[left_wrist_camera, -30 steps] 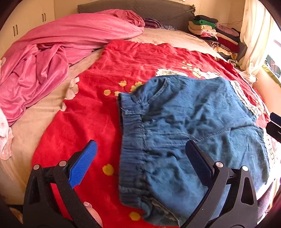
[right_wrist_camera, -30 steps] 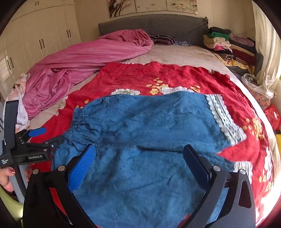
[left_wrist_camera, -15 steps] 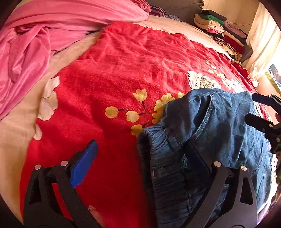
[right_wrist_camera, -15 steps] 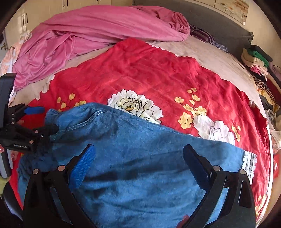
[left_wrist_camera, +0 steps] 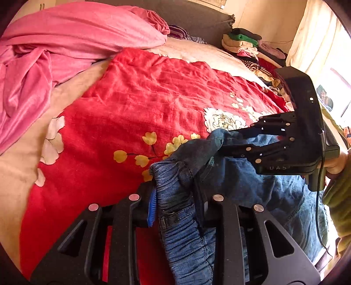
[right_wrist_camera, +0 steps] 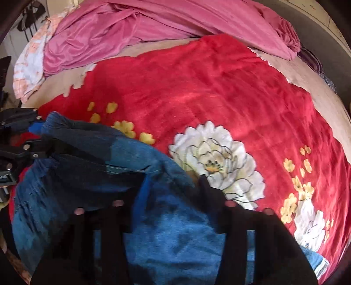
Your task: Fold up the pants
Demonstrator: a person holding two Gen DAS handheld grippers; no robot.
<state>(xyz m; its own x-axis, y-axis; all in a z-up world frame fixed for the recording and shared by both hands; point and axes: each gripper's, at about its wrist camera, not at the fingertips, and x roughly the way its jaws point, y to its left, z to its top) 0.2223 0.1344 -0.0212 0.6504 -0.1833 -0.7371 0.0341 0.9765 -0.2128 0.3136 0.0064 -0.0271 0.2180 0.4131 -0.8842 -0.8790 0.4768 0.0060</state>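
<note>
The blue denim pants lie on a red flowered blanket on the bed. My left gripper is shut on the elastic waistband, which bunches between its fingers. My right gripper comes in from the right of the left wrist view and is shut on a raised fold of the denim beside the waistband. In the right wrist view the pants fill the lower left and my right gripper pinches the fabric edge. The left gripper shows at the left edge, holding the waistband.
A heaped pink sheet lies at the far left of the bed. A stack of folded clothes sits at the far right by the dark headboard. A white curtain hangs at the right.
Both grippers have gone from open to shut on the pants. The waistband corner is now lifted and bunched, and the two grippers have come close together.
</note>
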